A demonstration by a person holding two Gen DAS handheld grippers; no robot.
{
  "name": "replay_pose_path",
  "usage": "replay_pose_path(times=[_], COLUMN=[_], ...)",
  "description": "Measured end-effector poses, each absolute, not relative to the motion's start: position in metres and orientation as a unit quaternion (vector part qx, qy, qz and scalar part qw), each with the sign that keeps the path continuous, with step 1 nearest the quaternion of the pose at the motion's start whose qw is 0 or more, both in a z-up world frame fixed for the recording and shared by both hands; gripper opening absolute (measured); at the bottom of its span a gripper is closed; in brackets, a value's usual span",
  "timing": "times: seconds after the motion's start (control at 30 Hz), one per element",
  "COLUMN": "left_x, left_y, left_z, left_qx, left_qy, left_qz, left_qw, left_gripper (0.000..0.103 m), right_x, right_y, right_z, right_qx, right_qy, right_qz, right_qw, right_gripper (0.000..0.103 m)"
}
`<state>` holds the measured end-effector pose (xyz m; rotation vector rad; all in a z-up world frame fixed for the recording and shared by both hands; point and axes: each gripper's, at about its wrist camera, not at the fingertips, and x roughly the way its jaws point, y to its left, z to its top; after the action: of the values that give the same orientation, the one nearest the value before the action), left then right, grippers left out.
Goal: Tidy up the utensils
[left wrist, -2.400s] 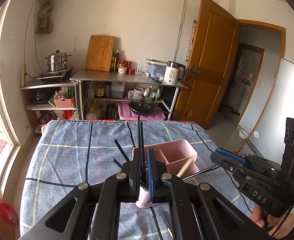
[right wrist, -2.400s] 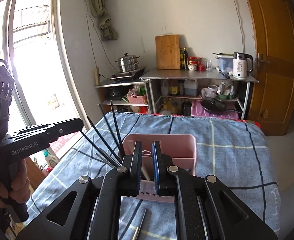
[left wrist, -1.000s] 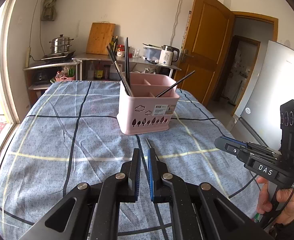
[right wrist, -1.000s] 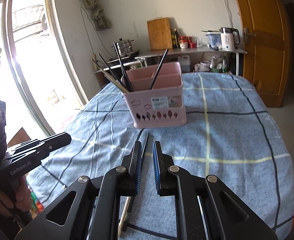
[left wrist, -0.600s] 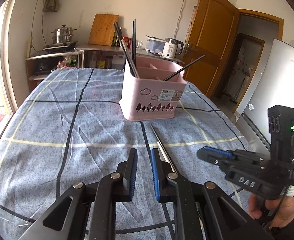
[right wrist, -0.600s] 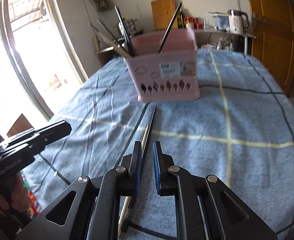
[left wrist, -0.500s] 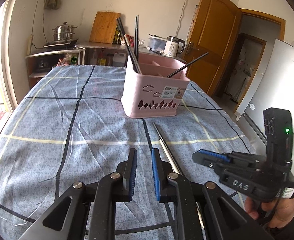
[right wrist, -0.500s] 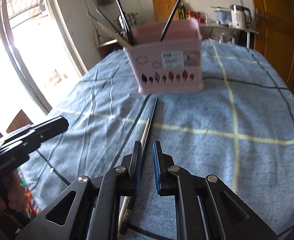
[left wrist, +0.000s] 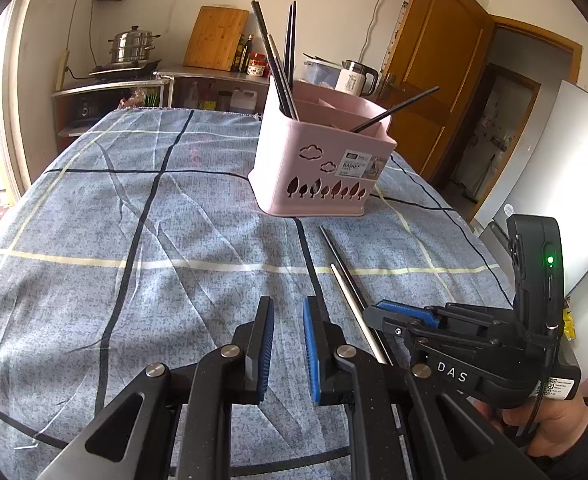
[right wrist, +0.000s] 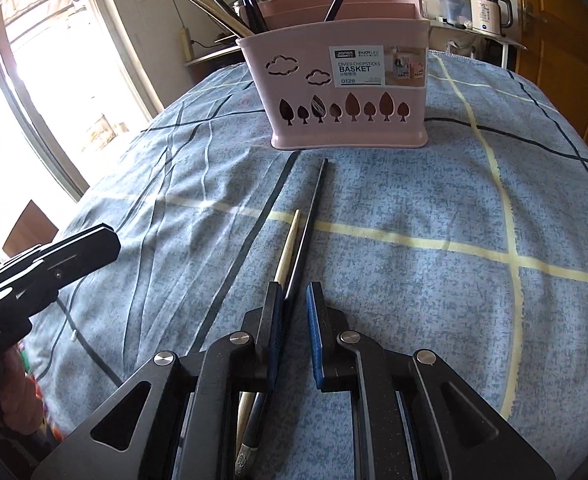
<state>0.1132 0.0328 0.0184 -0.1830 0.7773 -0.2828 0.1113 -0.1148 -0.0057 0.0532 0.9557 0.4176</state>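
Right wrist view: right gripper (right wrist: 294,308) low over two chopsticks (right wrist: 300,248) on the cloth, jaws slightly parted, nothing clamped; dark one looks just inside the left pad, hard to tell. Basket (right wrist: 346,92) ahead. Left gripper (left wrist: 287,332) empty, parted, chopsticks to its right. Step: pickup. Next: centre, clamp one stick.

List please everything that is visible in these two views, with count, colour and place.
Plastic divided basket: one, pink, standing on the cloth.
Chopsticks in basket: several, mostly black, leaning in compartments.
Loose black chopstick: one, lying before the basket.
Loose pale wooden chopstick: one, beside the black one.
Checked tablecloth: one, blue.
Electric kettle: one, white, far shelf.
Wooden cutting board: one, against wall.
Steel pot: one, on stove.
Left gripper: black, blue pads, empty.
Right gripper: black, blue pads, over the loose chopsticks.
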Motion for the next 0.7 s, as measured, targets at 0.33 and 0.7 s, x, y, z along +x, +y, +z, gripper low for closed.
replay_pose_path(times=[0.33, 0.7], left_x=[0.125, 0.164], left_y=[0.004, -0.06], left_z=[0.01, -0.02], left_qx=[-0.087, -0.043], left_qy=[0.405, 0.45], left_qz=[-0.161, -0.17], left_qw=[0.896, 0.876], left_gripper=[0.014, 0.014], right_x=[0.101, 0.062], right_y=[-0.133, -0.173], right_z=[-0.006, -0.006], right_qx=[0.04, 0.072], right_qy=[0.465, 0.47], right_qz=[0.19, 0.168], right_qw=[0.864, 0.864], right_gripper=[0.008, 0.008])
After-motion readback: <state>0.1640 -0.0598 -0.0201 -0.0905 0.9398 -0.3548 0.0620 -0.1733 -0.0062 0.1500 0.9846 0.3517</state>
